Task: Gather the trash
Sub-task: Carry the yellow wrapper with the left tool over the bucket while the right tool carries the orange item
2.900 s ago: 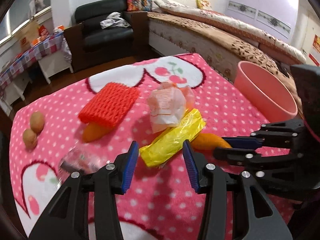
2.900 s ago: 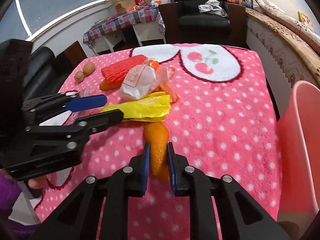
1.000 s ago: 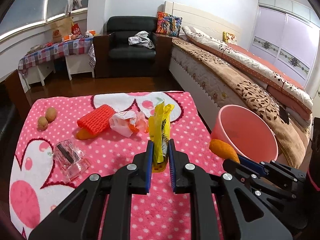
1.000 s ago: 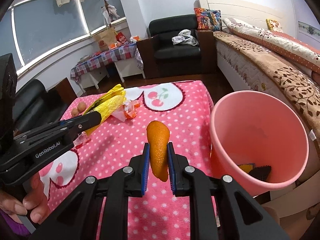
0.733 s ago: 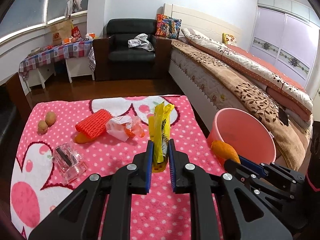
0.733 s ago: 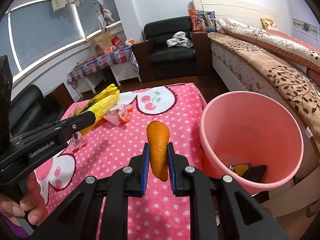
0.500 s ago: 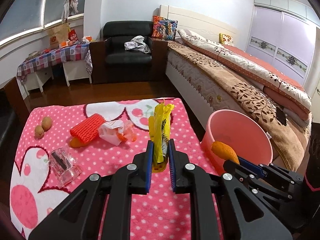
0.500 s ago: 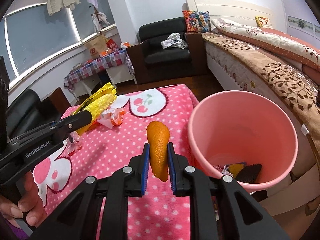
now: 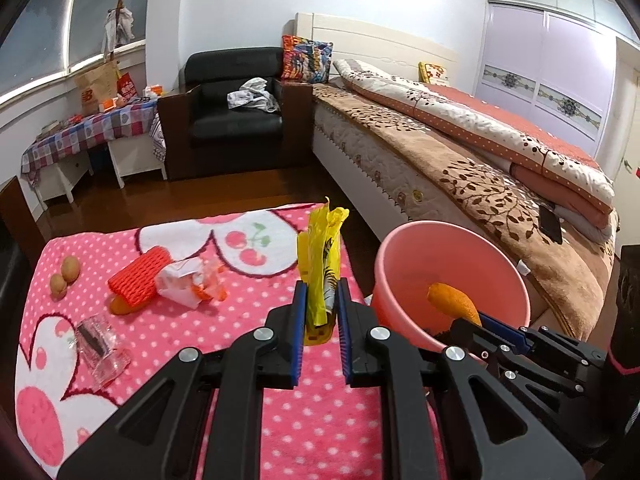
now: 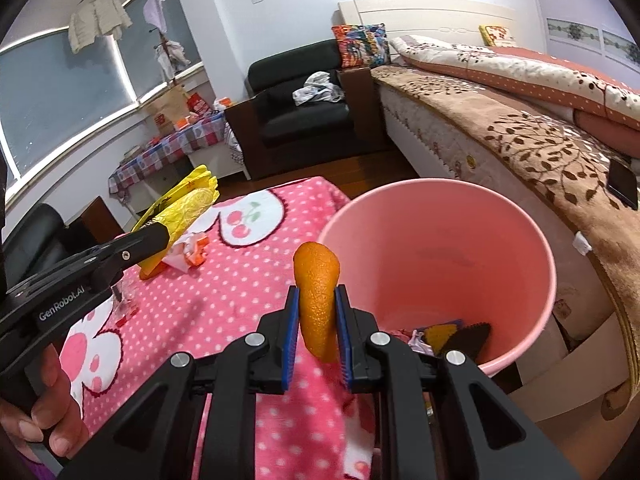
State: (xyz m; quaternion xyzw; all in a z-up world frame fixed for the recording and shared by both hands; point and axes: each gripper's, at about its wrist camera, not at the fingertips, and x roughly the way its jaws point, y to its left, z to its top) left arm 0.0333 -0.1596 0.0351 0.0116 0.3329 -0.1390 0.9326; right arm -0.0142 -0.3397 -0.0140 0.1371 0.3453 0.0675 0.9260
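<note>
Both grippers clamped for dumping: right gripper (image 10: 317, 332) pinches curved orange peel (image 10: 318, 300) by round pink plastic bucket's (image 10: 516, 240) 9 o'clock rim, left gripper (image 9: 322, 316) grips crumpled yellow plastic wrapper (image 9: 322, 264) above pink polka-dot blanket (image 9: 240, 320).

My left gripper (image 9: 321, 312) fills the lower middle of its frame: two black angular plastic arms with triangular cut-outs, round silver screws at the joints, and ribbed blue pads (image 9: 299, 320) lining the inner faces. My right gripper (image 10: 316, 320) is built the same. At the lower left of the right wrist view, white "GenRobot.AI" lettering marks the left gripper's black body, with a purple sleeve (image 10: 22, 464) in the corner.
</note>
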